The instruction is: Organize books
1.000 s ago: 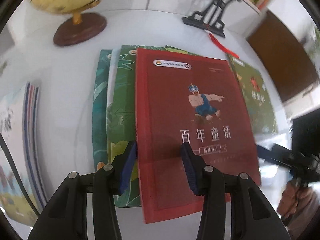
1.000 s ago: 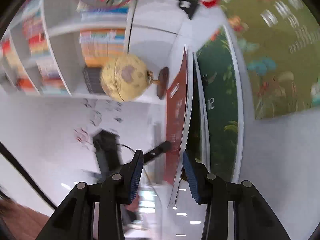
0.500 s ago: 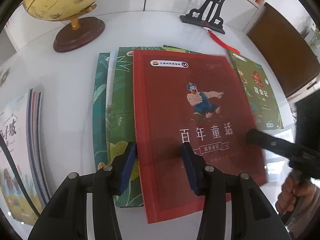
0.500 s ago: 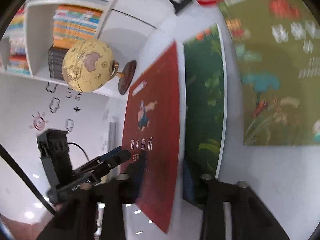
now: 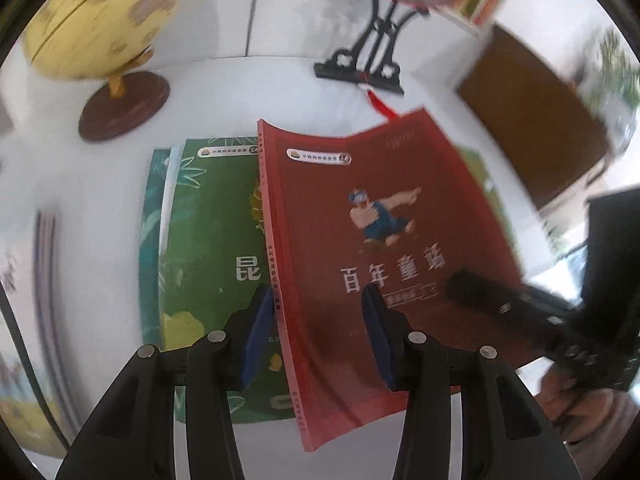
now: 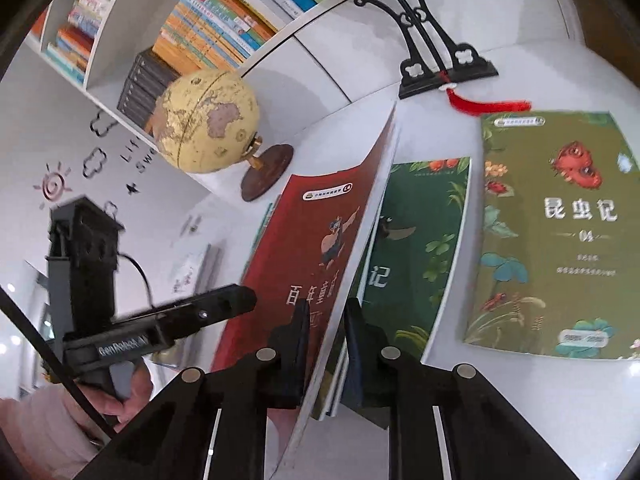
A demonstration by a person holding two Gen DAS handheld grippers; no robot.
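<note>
red book (image 6: 320,240), its right edge lifted off the green books (image 5: 208,240) on the counter, sits in the closing right tool (image 6: 326,344); left tool (image 5: 316,328) gapes empty. thin pinch, floppy cover: could slip free.

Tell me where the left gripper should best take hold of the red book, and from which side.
Probably the spine edge of the red book, coming in from the left. The right gripper is closing on the opposite, page-side edge, and the book is tilted, so its spine stands clear of the green book under it. The open left gripper straddles that spine.
</note>
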